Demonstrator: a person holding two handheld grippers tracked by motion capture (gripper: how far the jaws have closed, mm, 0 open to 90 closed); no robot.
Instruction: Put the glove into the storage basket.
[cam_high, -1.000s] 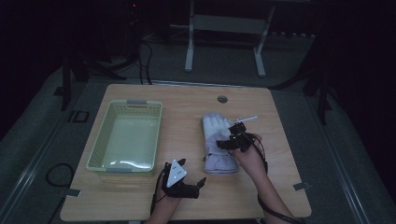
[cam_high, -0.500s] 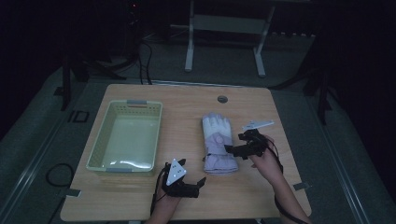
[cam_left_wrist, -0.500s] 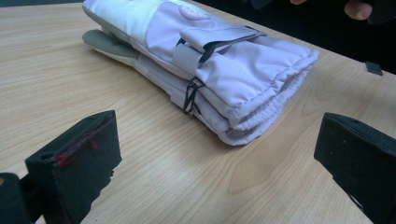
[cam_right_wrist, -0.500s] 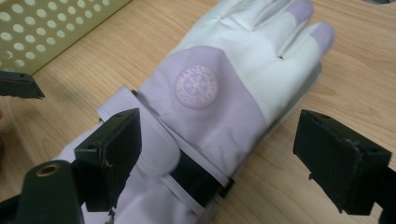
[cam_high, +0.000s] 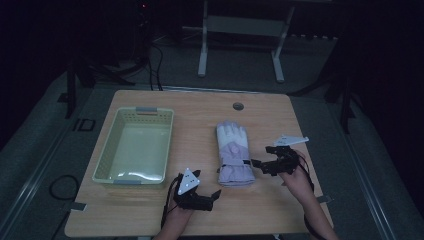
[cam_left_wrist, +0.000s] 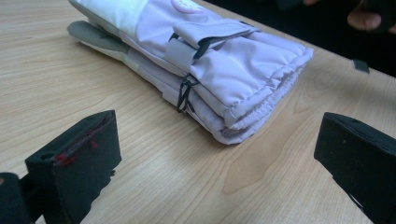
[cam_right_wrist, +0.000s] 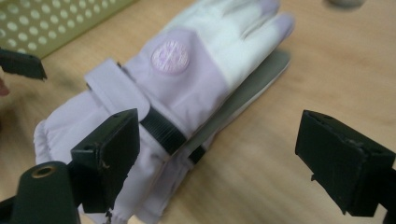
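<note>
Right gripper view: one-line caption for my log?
Open right gripper over stacked lilac gloves on a wooden table, basket behind.

A darkened laboratory or recording studio set up for data capture. A single wooden tabletop (cam_high: 200, 107) with rounded corners stands lit at the centre on grey carpeted floor (cam_high: 45, 165), while the surroundings fall into near-black. At the far side stands a white metal stand (cam_high: 240, 30) with splayed feet; dark tripod-like legs (cam_high: 72, 90) rise at far left and right. Cables (cam_high: 60, 185) trail across the floor at the near left. A round grommet (cam_high: 238, 106) is set in the tabletop's far edge, as on an office desk.
</note>
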